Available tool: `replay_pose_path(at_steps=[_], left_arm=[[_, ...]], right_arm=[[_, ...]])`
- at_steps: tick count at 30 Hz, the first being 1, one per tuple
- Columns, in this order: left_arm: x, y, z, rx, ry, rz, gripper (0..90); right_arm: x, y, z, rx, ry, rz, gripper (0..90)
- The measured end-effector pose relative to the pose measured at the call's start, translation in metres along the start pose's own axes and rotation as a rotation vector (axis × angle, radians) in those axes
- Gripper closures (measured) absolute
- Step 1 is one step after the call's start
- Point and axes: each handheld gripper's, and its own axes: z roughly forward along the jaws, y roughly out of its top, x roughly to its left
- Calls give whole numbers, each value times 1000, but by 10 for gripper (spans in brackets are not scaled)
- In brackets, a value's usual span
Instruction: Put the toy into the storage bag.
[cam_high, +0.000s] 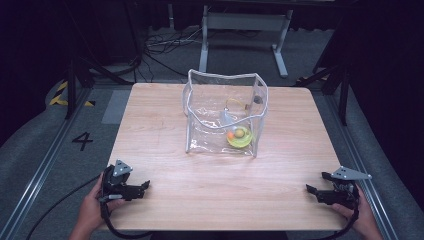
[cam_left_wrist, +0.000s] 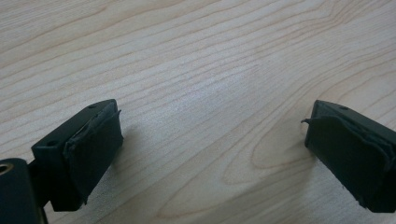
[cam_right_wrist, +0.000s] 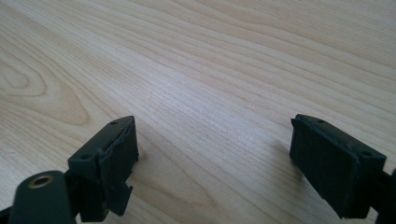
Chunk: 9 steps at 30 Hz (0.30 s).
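Seen from above: a pale wooden table (cam_high: 165, 200), with a clear plastic bag (cam_high: 225, 112) standing upright at centre frame, slightly toward the top, mouth open upward, white-trimmed rim sagging a little. Inside, at the bag's lower right corner, a yellow dish (cam_high: 239, 138) with small round pieces on it, one orange; a yellow cord and a small grey piece higher up inside, too small to identify.

Left gripper (cam_high: 142, 186) at lower left of the frame, right gripper (cam_high: 314, 190) at lower right, each in a hand near the table's near edge, tips pointing inward toward each other. Both well apart from the bag, roughly equally far; yellow dish lying a little nearer the right gripper.

Left gripper view: jaws spread wide, nothing between them, bare wood grain below. Right gripper view: same, jaws wide apart and empty.

Broad open wood between grippers and bag, no obstacles. Bag upward and inward from both grippers; probably reachable by moving up-frame toward centre.
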Motion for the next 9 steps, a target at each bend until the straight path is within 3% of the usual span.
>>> replay_pose_path(at_steps=[9], left_arm=[[-1,0,0,1,8,-12,34]], right_arm=[[0,0,0,1,1,0,155]])
